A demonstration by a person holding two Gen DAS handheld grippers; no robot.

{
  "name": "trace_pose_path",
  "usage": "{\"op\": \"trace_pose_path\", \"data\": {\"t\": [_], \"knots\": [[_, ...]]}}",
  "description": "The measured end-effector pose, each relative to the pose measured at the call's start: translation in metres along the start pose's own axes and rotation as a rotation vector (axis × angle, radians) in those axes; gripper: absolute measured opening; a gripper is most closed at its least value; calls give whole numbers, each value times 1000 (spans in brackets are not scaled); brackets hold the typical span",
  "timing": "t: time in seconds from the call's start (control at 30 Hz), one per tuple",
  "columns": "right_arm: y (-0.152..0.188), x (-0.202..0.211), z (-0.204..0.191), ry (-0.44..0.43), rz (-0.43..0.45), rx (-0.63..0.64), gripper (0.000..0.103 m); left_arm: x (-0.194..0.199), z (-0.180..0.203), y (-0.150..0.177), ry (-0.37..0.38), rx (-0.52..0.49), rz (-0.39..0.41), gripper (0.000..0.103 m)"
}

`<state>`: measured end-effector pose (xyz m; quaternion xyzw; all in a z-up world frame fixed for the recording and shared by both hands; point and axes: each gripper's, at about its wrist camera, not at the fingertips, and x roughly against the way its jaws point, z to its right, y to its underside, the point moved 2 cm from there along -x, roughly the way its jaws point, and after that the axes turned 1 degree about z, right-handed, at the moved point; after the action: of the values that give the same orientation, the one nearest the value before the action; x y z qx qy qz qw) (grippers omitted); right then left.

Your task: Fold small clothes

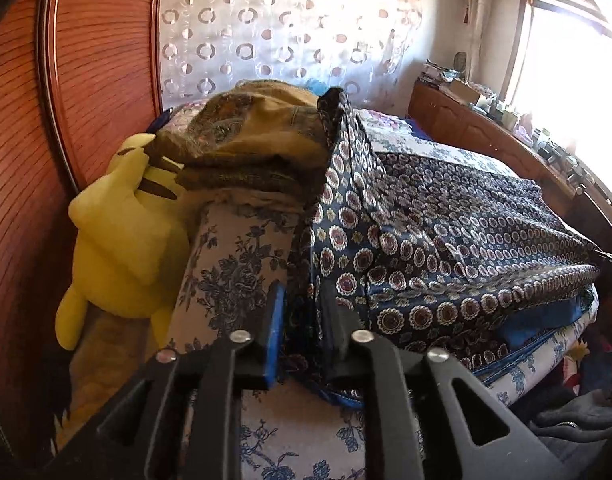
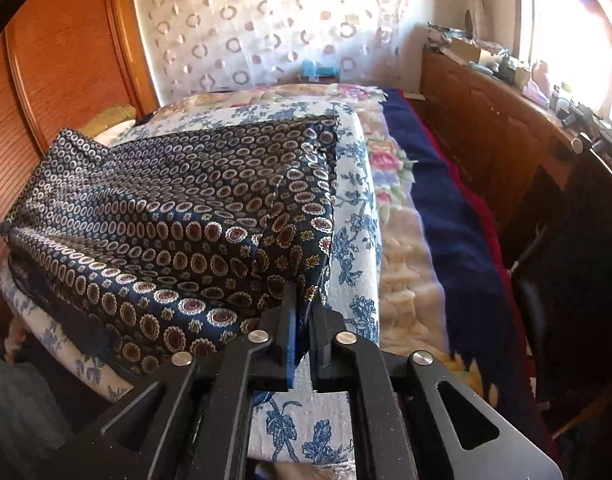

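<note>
On the floral-covered bed (image 2: pixel 358 208), the patterned navy garment (image 2: pixel 177 216) is gripped between the closed jaws of both the left gripper (image 1: pixel 301 320) and right gripper (image 2: pixel 303 320), apparently mid-fold, final folds seemingly remaining.

Both grippers closed on cloth

The left gripper (image 1: pixel 299 320) has its two fingers drawn near together, the blue-padded finger (image 1: pixel 274 320) on one side and the black finger on the other, with a fold of the patterned garment (image 1: pixel 446 240) pinched between them. The right gripper (image 2: pixel 303 312) is closed more tightly, its fingers nearly touching, and it clamps a corner of the same garment just ahead of the tips.
</note>
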<state>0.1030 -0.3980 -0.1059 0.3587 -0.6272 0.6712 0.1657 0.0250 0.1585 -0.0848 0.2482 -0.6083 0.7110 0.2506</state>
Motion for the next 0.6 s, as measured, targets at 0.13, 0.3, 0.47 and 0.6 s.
{"op": "trace_pose_path", "data": {"t": [0.13,0.3,0.47,0.6], "knots": [[-7,10,-6,17,45,11,45,15,4,-4,-5,-11,38,31],[-20,21,-20,8,100,41,50,12,8,-11,-10,-23,43,36],[-25,13,-43,-19,116,77,55,-3,14,-8,-15,-42,8,37],[-26,2,-62,-51,109,100,56,-14,15,-5,-16,-48,-21,37]]}}
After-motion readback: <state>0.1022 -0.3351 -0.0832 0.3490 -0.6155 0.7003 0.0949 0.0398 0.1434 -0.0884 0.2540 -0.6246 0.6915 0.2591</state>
